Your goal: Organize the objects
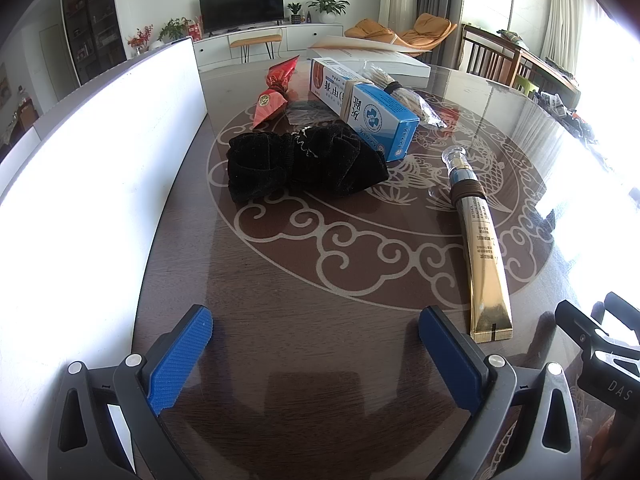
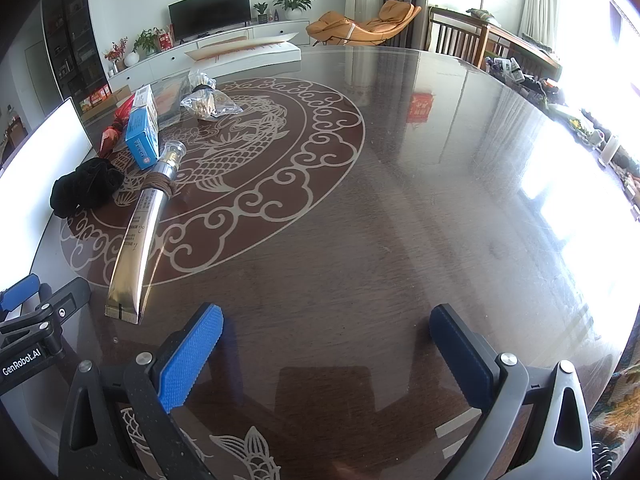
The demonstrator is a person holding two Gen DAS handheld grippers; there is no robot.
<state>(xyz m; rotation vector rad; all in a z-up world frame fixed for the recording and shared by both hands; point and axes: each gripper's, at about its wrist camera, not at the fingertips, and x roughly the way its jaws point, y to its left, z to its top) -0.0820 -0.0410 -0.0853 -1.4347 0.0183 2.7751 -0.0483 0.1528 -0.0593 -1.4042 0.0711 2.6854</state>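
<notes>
Left wrist view showed your left gripper [image 1: 316, 340] and right gripper [image 2: 326, 338] both wide open and empty, while the gold tube [image 1: 482, 256], black cloth [image 1: 304, 162] and blue box [image 1: 368, 114] lay loose on the surface [image 1: 320, 280], so nothing seemed sorted yet.

I see my left hand-held gripper [image 1: 316, 344] open, empty, low in frame over the worktop [image 1: 304, 280]. Centre: black cloth [image 1: 304, 164]. Right: gold tube [image 1: 480, 248]. Upper centre: blue box [image 1: 360, 108].
</notes>
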